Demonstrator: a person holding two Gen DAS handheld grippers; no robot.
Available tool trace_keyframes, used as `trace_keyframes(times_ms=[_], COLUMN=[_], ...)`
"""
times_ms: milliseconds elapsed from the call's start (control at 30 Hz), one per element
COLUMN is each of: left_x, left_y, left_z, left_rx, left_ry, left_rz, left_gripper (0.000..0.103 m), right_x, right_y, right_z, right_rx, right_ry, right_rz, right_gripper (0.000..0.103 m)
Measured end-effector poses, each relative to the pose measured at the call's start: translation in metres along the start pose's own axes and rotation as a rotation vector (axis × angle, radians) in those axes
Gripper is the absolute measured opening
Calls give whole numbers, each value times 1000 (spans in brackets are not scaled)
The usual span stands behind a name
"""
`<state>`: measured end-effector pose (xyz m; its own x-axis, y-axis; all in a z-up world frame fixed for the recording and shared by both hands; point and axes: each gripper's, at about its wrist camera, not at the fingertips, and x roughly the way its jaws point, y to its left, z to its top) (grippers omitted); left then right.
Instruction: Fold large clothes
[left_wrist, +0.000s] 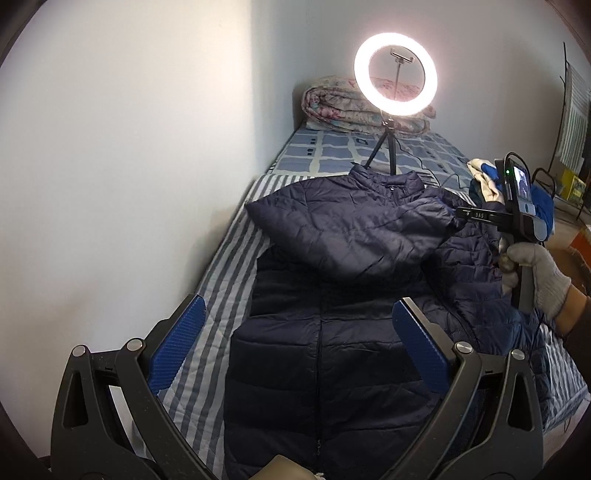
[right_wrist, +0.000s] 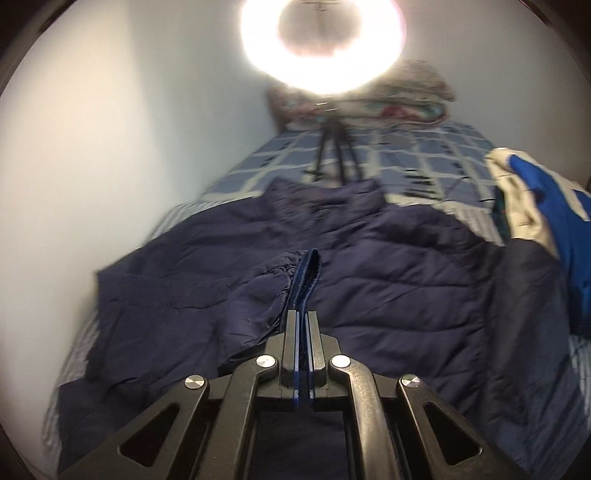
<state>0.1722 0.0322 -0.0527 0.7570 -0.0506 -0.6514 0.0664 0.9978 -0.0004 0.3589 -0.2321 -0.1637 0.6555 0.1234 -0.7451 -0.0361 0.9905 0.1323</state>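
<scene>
A dark navy quilted jacket (left_wrist: 325, 332) lies front-up along the striped bed, collar toward the far end. Its left sleeve (left_wrist: 354, 229) is drawn across the chest. My right gripper (left_wrist: 463, 218) is shut on that sleeve's cuff (right_wrist: 284, 273), held by a gloved hand (left_wrist: 535, 273) at the right. In the right wrist view the blue pads (right_wrist: 308, 273) are pressed together on the cuff's edge. My left gripper (left_wrist: 295, 332) hovers open above the jacket's lower half, with nothing between its pads.
A lit ring light (left_wrist: 395, 79) on a small tripod (left_wrist: 384, 151) stands on the bed just behind the collar. A folded floral quilt (left_wrist: 340, 103) lies at the far end. Blue and cream clothes (right_wrist: 543, 206) are heaped at the right. A white wall (left_wrist: 129, 166) runs along the bed's left side.
</scene>
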Motion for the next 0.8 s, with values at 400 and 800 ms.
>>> trace_keyframes(times_ms=[400, 800], left_x=[11, 6], left_y=[-17, -24], left_z=[2, 4], left_rx=[27, 46], left_ry=[16, -8], left_rz=[-16, -11], left_gripper=[103, 103], right_x=[29, 61], right_y=[-75, -84], right_z=[-16, -21], right_rx=[103, 121], right_ry=[24, 152], right_rz=[-229, -272], right_gripper=[0, 0])
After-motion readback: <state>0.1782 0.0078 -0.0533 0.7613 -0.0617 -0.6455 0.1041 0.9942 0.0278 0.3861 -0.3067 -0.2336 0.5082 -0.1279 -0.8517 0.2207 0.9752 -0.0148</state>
